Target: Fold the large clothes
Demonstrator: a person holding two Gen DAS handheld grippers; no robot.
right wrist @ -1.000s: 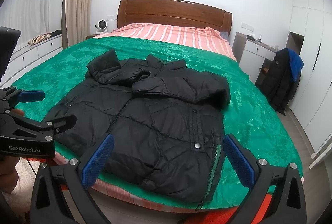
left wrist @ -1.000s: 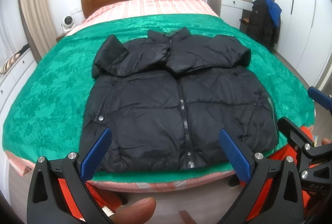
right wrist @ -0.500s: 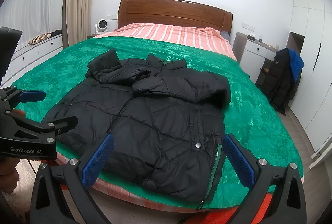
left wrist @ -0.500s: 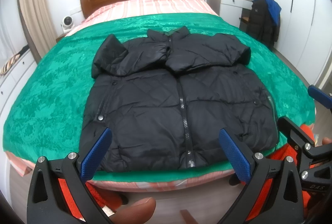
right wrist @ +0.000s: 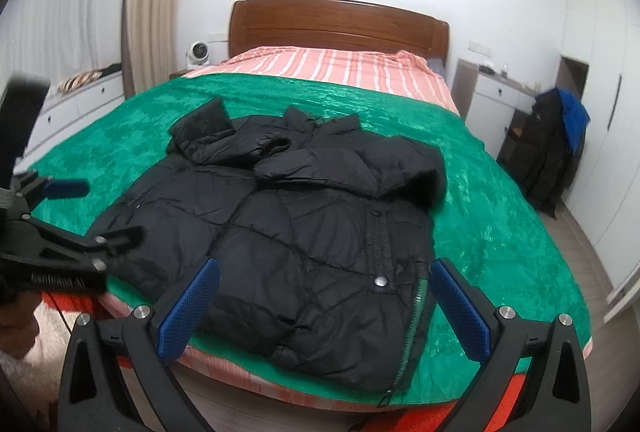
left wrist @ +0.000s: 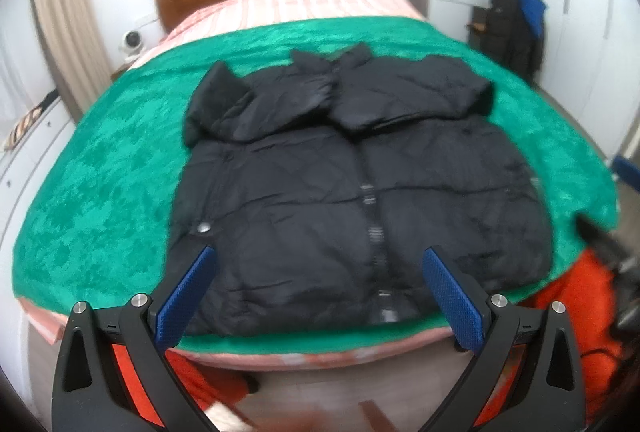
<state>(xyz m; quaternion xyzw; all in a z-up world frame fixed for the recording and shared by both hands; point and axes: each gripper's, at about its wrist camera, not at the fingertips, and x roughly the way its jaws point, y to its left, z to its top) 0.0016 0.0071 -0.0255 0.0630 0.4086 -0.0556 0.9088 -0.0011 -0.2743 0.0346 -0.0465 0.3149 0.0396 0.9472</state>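
Observation:
A black puffer jacket (left wrist: pixel 352 184) (right wrist: pixel 304 216) lies front up on the green bedspread (left wrist: pixel 112 168) (right wrist: pixel 492 216), zipped, with both sleeves folded across the chest and its hem at the bed's near edge. My left gripper (left wrist: pixel 318 292) hangs open just short of the hem, around the zip's lower end, with nothing between its blue pads. My right gripper (right wrist: pixel 324 300) is open too, over the jacket's right hem corner. The left gripper (right wrist: pixel 72 212) also appears at the left of the right wrist view.
A wooden headboard (right wrist: pixel 336 28) and striped pink sheet (right wrist: pixel 340 68) lie beyond. White drawers (right wrist: pixel 80 108) line the left wall. A desk (right wrist: pixel 492 92) and a chair hung with dark coats (right wrist: pixel 556 148) stand right, before white wardrobes. Orange fabric (left wrist: pixel 576 296) sits below the bed edge.
Both grippers have moved forward and slightly up toward the jacket's hem. The left wrist view is now blurred by motion. The jacket has not shifted.

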